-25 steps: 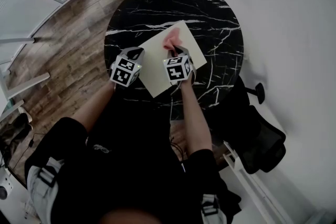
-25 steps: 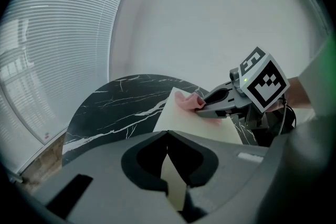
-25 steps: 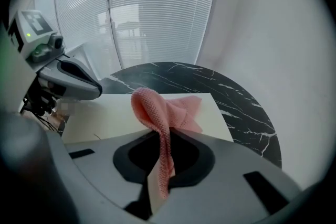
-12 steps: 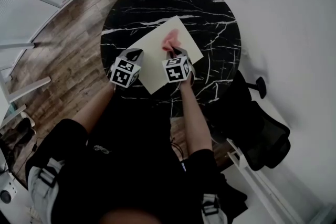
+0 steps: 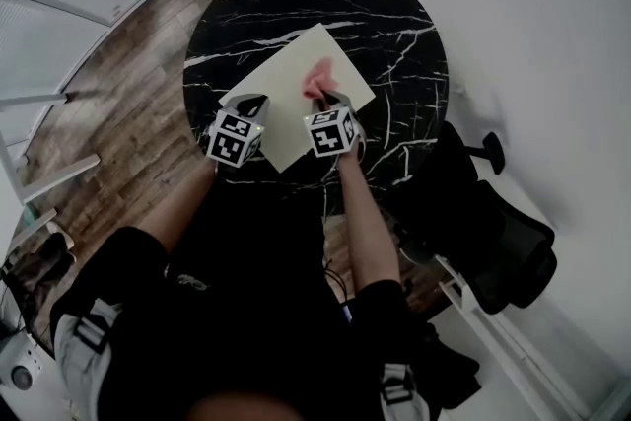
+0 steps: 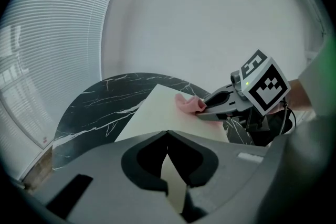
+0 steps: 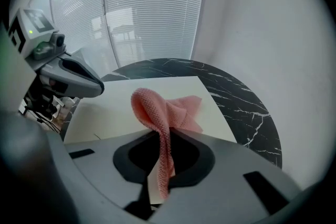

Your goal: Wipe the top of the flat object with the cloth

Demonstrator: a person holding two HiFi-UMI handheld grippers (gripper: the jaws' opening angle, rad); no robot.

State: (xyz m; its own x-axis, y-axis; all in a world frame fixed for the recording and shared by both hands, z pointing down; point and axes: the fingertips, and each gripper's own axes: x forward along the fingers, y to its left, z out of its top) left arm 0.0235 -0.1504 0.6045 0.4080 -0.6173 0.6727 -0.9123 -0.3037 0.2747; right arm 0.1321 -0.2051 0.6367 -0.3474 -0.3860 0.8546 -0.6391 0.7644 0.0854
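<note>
A flat cream board (image 5: pixel 281 94) lies on the round black marble table (image 5: pixel 394 35). My right gripper (image 5: pixel 321 97) is shut on a pink cloth (image 5: pixel 320 76), which loops out of the jaws and drapes onto the board near its right edge. In the right gripper view the cloth (image 7: pixel 165 110) hangs between the shut jaws of that gripper (image 7: pixel 160 136). My left gripper (image 5: pixel 249 103) sits at the board's near left edge. Its jaws (image 6: pixel 167 134) meet at the tips with a strip of the board (image 6: pixel 157 113) between them.
The table's rim is close on my side. A black office chair (image 5: pixel 498 256) stands to the right of the table by the white wall. Wood floor (image 5: pixel 118 84) and a glass partition with blinds lie to the left.
The head view has shifted a little. My right gripper and the cloth have slid slightly toward me on the board. The left gripper keeps its place at the board's edge.
</note>
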